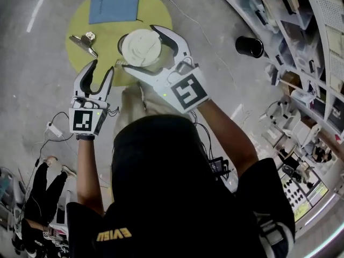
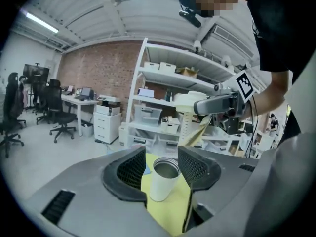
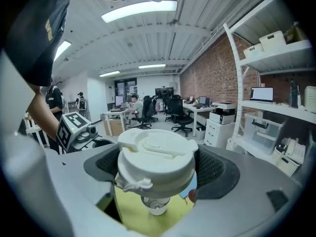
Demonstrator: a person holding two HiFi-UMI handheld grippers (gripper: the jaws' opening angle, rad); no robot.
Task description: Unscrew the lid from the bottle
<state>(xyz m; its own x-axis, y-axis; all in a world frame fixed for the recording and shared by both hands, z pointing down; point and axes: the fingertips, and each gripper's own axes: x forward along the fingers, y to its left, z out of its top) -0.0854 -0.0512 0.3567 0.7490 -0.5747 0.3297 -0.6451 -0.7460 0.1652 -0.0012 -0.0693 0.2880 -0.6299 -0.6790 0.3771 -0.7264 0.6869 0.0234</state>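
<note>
Yellow mat point(image 1: 156, 12) with open bottle point(image 2: 162, 181); lid point(image 1: 141, 46) in right hand-held gripper point(image 1: 140, 49).

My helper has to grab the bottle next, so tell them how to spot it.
Find the round yellow mat. The bottle stands upright on it, a white cylinder with an open, metal-rimmed mouth and no lid. Its neighbours on the mat, the blue square pad and the metal clip, sit low; the bottle alone is tall and white.
</note>
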